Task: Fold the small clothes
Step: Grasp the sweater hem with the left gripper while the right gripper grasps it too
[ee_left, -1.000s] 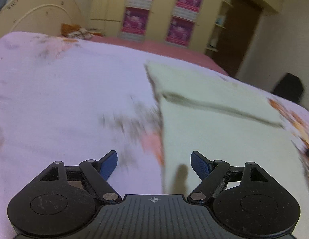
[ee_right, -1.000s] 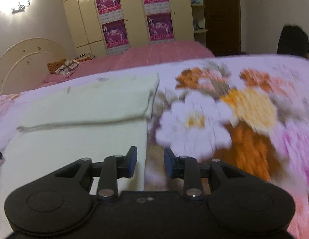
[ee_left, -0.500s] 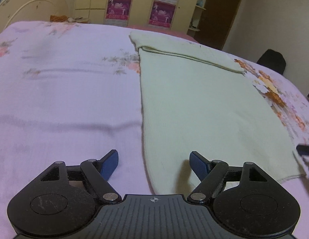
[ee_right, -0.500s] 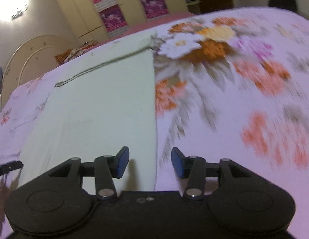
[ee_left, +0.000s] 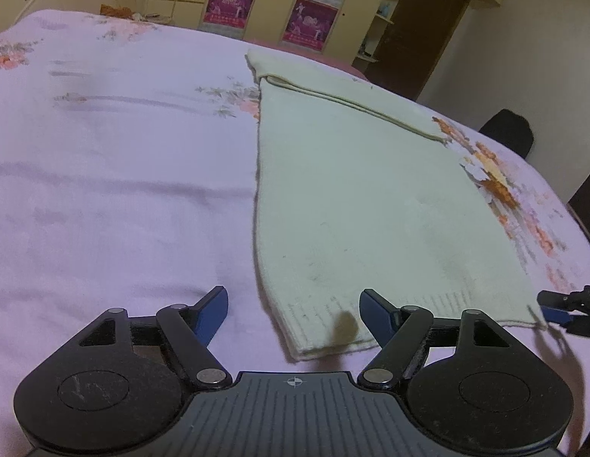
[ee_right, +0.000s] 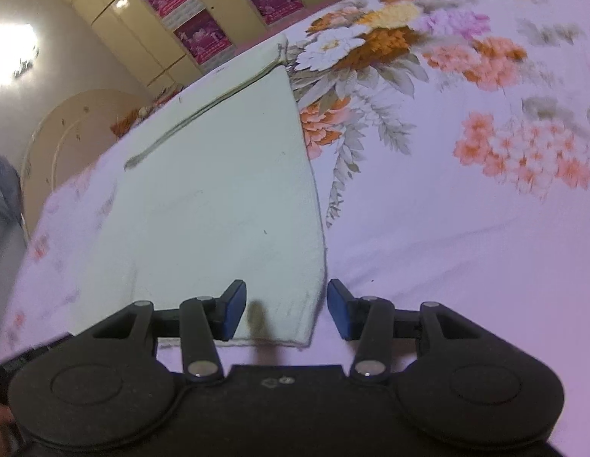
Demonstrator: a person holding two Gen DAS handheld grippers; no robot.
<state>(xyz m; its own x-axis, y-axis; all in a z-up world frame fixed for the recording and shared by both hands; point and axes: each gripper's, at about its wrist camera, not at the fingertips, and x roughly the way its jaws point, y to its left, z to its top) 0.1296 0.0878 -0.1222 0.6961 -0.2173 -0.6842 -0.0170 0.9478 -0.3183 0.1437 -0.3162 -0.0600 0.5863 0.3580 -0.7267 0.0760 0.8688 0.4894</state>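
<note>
A cream knitted garment (ee_left: 363, 205) lies flat on the floral bedsheet, its far end folded over. In the left wrist view my left gripper (ee_left: 293, 310) is open and empty, its jaws either side of the garment's near left corner, just above the ribbed hem. In the right wrist view the garment (ee_right: 226, 190) fills the left middle, and my right gripper (ee_right: 285, 310) is open and empty, straddling its near right corner. The right gripper's tip also shows at the right edge of the left wrist view (ee_left: 561, 306).
The pale purple floral bedsheet (ee_left: 115, 175) covers the bed all round the garment. A curved headboard (ee_right: 66, 122) and wardrobes with pink posters (ee_left: 272, 7) stand at the back. A dark chair (ee_left: 506, 131) sits beyond the bed's right edge.
Both grippers have drawn back from the garment's folded far end to its near hem. The right gripper's jaws have opened wider. The garment has not moved.
</note>
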